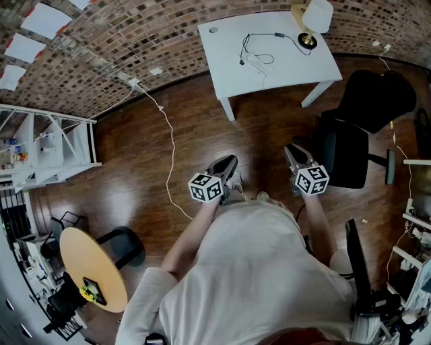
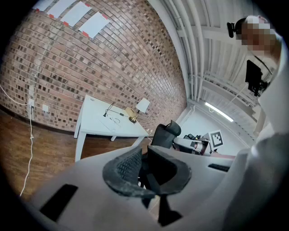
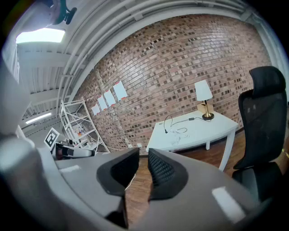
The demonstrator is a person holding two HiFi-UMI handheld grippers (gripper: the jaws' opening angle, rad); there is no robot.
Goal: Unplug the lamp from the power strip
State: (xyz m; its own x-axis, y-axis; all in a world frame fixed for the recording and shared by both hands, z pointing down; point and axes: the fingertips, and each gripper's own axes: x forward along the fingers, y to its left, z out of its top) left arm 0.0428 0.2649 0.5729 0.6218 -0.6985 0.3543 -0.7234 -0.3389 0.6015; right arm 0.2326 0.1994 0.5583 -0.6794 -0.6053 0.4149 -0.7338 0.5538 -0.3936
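Unplugging not started, in my judgement: the white-shaded, brass-based lamp (image 1: 316,17) stands on the far corner of the white rectangular table (image 1: 289,71), well apart from me. Its thin black cord (image 1: 269,34) trails across the top, and I cannot make out the power strip. Left gripper (image 1: 227,166) and right gripper (image 1: 294,152) are both empty, jaws only narrowly apart.

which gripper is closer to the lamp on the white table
Right. The right gripper is far short of the lamp but nearly in line with it; the left gripper is as far back and further off to the side.
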